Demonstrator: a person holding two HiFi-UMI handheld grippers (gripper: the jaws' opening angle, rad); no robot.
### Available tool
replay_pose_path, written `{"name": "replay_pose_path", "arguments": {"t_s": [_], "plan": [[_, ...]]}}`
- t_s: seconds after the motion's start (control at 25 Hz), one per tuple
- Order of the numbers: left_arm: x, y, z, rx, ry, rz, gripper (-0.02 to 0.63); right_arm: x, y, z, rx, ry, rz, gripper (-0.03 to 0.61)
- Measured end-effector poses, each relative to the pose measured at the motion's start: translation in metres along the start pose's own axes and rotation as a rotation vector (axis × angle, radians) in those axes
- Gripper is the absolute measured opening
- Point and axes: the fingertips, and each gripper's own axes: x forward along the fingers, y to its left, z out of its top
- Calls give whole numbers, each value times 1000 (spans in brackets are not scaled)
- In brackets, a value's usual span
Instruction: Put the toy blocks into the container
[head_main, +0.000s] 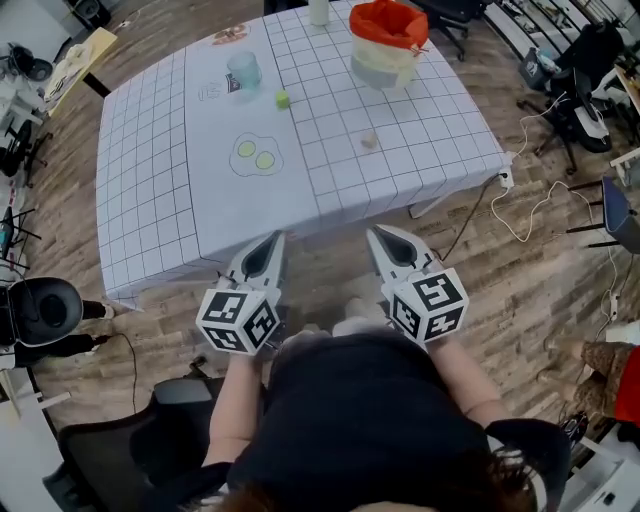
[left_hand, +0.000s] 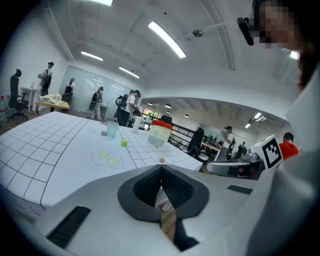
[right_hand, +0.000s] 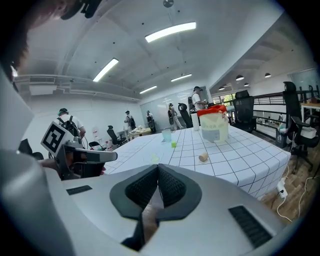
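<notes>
A clear container (head_main: 385, 45) (left_hand: 160, 132) (right_hand: 214, 127) with a red top stands at the far right of the gridded white table (head_main: 150, 200). A small green block (head_main: 282, 99) (left_hand: 124, 143) (right_hand: 173, 144) lies near the table's middle. A tan cylinder block (head_main: 370, 141) (left_hand: 161, 160) (right_hand: 203, 157) lies nearer, to the right. My left gripper (head_main: 277, 238) (left_hand: 161, 167) and right gripper (head_main: 375, 232) (right_hand: 158, 167) hover side by side just short of the table's near edge. Both are shut with nothing in them.
A clear cup (head_main: 243, 70) and a white bottle (head_main: 318, 10) stand at the back. Two yellow-green discs (head_main: 256, 155) sit inside a drawn outline. A black chair (head_main: 45, 305) is at the left on the floor, cables (head_main: 530, 205) at the right. People stand far behind the table.
</notes>
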Motion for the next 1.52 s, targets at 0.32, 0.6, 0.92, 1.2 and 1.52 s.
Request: {"name": "replay_pose_path", "arguments": {"t_s": [0.32,0.6,0.92,1.2,1.52], "plan": [[16,-12,3,43,-19,54,26,11,-18,5,-30,2,73,71],[29,-3,10,43,-8,66,28,26,-38,8,-9,12,71,103],[76,30,26,63,37,-4,28,70,-59,26,-58,65,35,176],[121,70,41,95,84,-59,28,117,-87,44,-74,116,-26,201],[157,112,42,99,159,-94,28,151,-119,47,-122,192,-99,219]]}}
